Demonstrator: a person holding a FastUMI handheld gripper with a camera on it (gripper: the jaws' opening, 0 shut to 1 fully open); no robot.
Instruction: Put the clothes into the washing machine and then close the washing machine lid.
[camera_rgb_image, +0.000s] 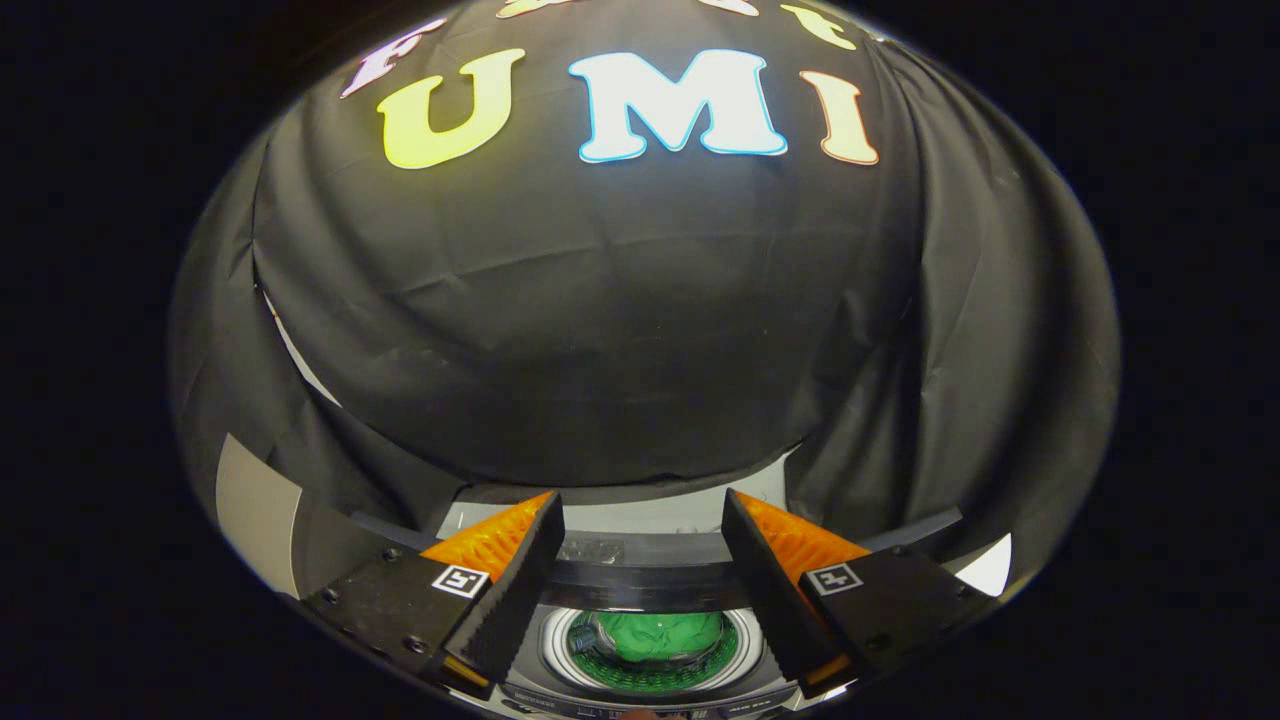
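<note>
My gripper (642, 520) stands open, with a wide gap between its two fingers and nothing held. Below and between the fingers I look down into the washing machine's round drum (650, 645). A green piece of clothing (660, 632) lies bunched inside the drum. The machine's dark lid (640, 585) stands raised at the back of the opening, just beyond the drum and between the fingers. The machine's pale top panel (650, 515) shows behind the lid.
The booth's black cloth wall (600, 330) hangs close behind the machine and takes up most of what lies ahead. Pale wall strips (250, 500) show at the left and right of the machine, beside the cloth's folds.
</note>
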